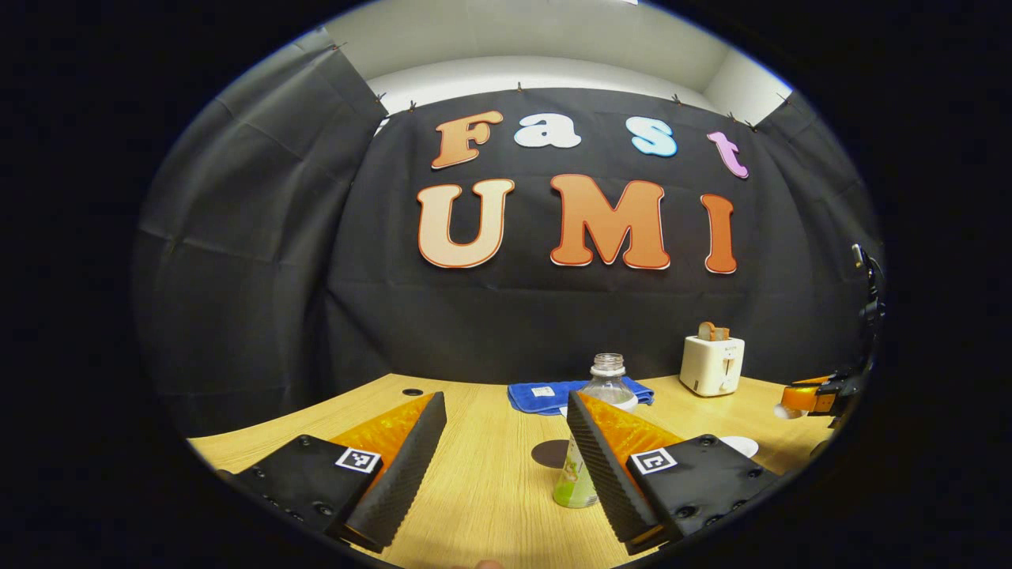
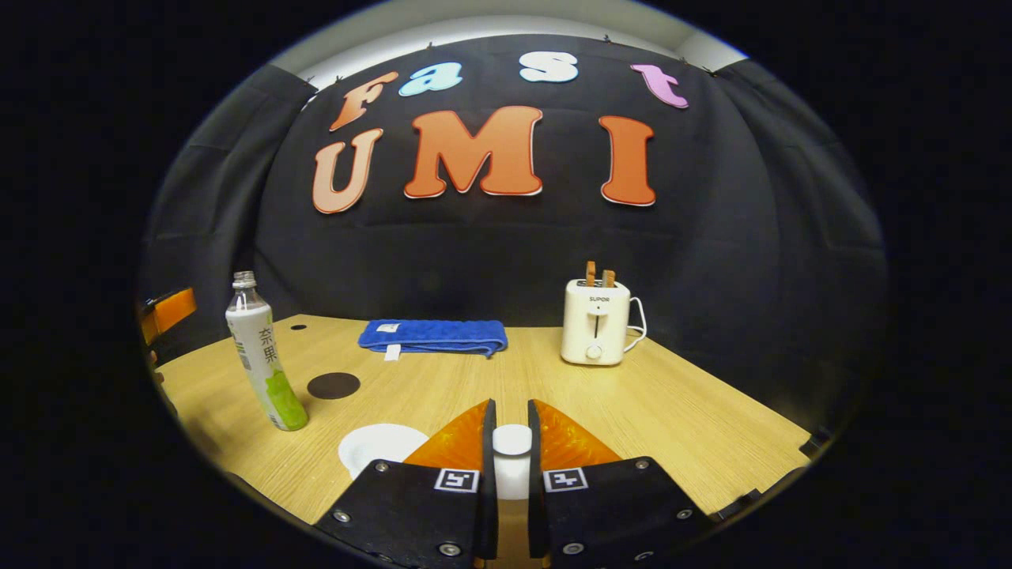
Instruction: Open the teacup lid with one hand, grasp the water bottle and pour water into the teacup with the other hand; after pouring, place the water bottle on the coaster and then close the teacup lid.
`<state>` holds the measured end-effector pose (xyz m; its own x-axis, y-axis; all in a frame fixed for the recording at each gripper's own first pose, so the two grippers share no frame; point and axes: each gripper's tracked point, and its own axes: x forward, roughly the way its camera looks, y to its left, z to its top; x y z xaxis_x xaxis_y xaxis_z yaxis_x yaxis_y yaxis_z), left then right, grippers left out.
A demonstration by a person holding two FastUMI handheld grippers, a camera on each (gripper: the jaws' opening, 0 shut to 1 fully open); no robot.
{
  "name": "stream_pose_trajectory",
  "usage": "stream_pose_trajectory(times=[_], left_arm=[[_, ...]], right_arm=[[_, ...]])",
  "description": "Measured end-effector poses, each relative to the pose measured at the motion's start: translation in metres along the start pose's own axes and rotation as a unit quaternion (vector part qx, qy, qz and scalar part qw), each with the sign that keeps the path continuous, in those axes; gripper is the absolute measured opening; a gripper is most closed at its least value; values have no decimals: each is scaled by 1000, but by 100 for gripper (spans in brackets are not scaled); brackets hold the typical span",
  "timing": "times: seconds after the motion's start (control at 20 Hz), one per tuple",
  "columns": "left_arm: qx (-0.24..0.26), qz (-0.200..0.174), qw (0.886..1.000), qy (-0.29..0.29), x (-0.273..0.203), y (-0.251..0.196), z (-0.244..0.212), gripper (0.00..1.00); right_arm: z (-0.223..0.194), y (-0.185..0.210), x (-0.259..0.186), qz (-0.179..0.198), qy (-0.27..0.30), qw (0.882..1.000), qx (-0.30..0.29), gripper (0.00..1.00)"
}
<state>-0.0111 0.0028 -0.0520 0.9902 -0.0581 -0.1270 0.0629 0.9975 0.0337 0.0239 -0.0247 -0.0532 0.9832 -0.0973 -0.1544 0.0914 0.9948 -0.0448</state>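
Left gripper view: light wood-grain table (image 1: 490, 490) inside a black-cloth booth, pale wall above. Left gripper (image 1: 506, 450) spread wide, nothing between its fingers. Uncapped water bottle (image 1: 605, 383) stands upright just beyond, partly hidden by one finger; dark round coaster (image 1: 548, 453) beside its base. Blue towel (image 1: 545, 393) and white toaster (image 1: 711, 365) behind.

Right gripper view: right gripper (image 2: 511, 450) clamped on the white teacup lid (image 2: 512, 439), both fingers pressing its knob. White teacup (image 2: 379, 445) at left below. Toaster lettering too small to trust.
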Motion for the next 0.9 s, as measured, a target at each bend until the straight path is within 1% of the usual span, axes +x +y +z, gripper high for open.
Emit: stream_pose_trajectory(times=[0.1,0.2,0.3,0.4,0.5,0.6,0.7,0.9], left_arm=[[3,-18,1000,1,-3,-15,2,99],[-5,-47,999,2,-5,-37,-1,99],[-7,-73,997,15,-3,-61,-12,99],[1,-90,995,31,-1,-79,-25,99],[0,-99,994,44,4,-91,-37,99],[4,-90,995,53,14,-94,-46,99],[15,-71,995,66,26,-87,-59,100],[21,-47,995,84,48,-76,-79,100]], right_arm=[[-5,-9,0,-9,7,1000,1,15],[-9,-12,0,-11,12,1000,5,15],[-12,-13,-1,-12,16,1000,5,15],[-13,-15,-1,-14,18,1000,8,15],[-14,-16,-1,-15,20,1000,12,15],[-15,-17,-1,-15,22,1000,14,15],[-15,-17,-2,-15,23,999,18,15],[-15,-16,-3,-11,23,999,21,15]])
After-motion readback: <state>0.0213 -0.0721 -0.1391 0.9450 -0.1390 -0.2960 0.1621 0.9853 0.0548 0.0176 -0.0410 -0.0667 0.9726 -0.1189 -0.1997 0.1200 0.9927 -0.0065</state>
